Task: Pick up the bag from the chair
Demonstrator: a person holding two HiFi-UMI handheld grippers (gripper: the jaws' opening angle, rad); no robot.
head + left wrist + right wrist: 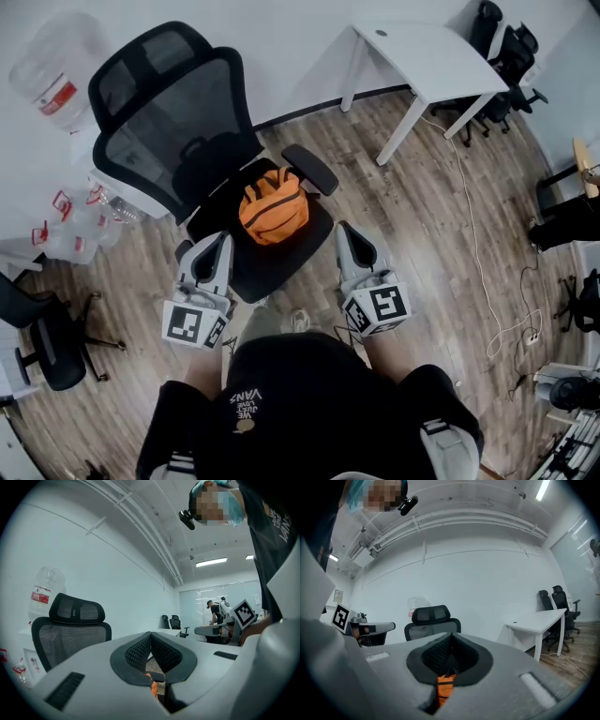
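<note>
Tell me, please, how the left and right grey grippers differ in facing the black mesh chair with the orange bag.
The left gripper overlaps the seat's front left edge on the black mesh chair; the right gripper sits just off the seat's right side. The left gripper's view shows the chair back off to the left; the right gripper's shows it straight ahead, with the orange bag centred below its fingers. Both are shut and empty.

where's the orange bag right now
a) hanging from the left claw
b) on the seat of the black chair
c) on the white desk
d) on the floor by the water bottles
b: the orange bag lies on the seat of the black chair, while the left claw and right claw are both shut and apart from it.
</note>
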